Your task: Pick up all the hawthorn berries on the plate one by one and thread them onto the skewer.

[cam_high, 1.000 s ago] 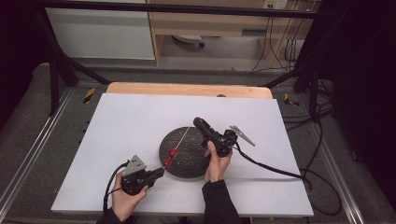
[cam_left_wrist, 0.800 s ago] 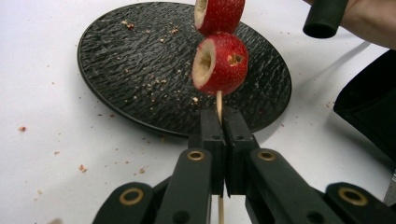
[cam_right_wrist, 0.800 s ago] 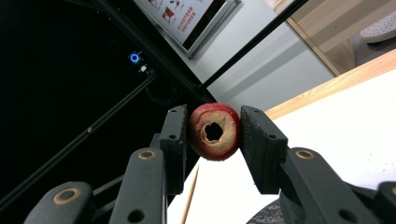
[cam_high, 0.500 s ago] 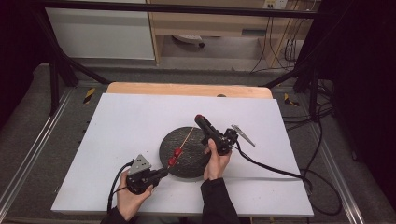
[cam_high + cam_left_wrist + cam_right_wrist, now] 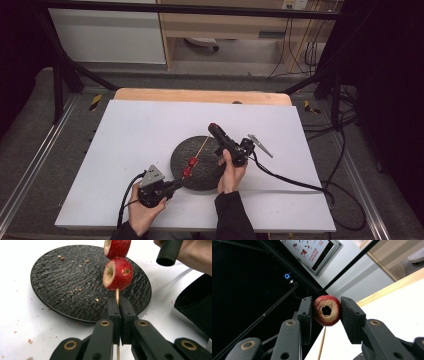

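Two grips at once: left gripper [image 5: 119, 312] jaws shut tight on the skewer [image 5: 117, 296] w/ two fruit pieces [image 5: 117, 273] on it over the black plate [image 5: 62, 285]; right gripper [image 5: 327, 312] jaws clamp a third, cored fruit slice [image 5: 326, 310], which looks just pulled off the tip. Step looks like stripping fruit off the stick; next, drop the slice on the plate & come back for the next one

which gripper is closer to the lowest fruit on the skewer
Left. The left gripper clamps the skewer just below the lowest fruit; the right gripper holds another fruit farther up.
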Motion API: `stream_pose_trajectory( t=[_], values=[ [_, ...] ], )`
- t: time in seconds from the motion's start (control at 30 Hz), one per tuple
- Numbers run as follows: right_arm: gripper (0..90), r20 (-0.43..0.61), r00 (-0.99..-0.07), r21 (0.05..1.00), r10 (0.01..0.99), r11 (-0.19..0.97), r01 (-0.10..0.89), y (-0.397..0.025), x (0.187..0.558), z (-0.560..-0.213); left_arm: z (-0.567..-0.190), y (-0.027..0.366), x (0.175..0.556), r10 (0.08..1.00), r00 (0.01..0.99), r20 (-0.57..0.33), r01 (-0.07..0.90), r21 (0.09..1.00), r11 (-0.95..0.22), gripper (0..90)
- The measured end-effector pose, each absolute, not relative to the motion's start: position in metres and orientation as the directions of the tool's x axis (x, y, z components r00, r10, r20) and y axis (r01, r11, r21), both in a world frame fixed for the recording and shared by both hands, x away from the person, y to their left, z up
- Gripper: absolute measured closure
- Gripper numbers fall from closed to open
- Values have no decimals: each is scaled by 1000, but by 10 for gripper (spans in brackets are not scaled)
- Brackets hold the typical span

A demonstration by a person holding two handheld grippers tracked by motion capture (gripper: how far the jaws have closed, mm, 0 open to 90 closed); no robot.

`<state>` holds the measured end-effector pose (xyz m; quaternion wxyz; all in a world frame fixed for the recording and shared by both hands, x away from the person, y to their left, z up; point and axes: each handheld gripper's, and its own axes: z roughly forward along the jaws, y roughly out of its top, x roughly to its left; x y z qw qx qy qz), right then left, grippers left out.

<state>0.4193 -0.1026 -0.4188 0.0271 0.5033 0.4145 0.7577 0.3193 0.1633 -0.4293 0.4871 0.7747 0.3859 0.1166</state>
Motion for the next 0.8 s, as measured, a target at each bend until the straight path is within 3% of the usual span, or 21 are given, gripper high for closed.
stream_pose_trajectory(
  t=[0.8],
  values=[
    [636,742,-506,651,441,-654,385,-104,414,-417,-427,145,327,724,656,-216,478,860,-176,886]
  ],
)
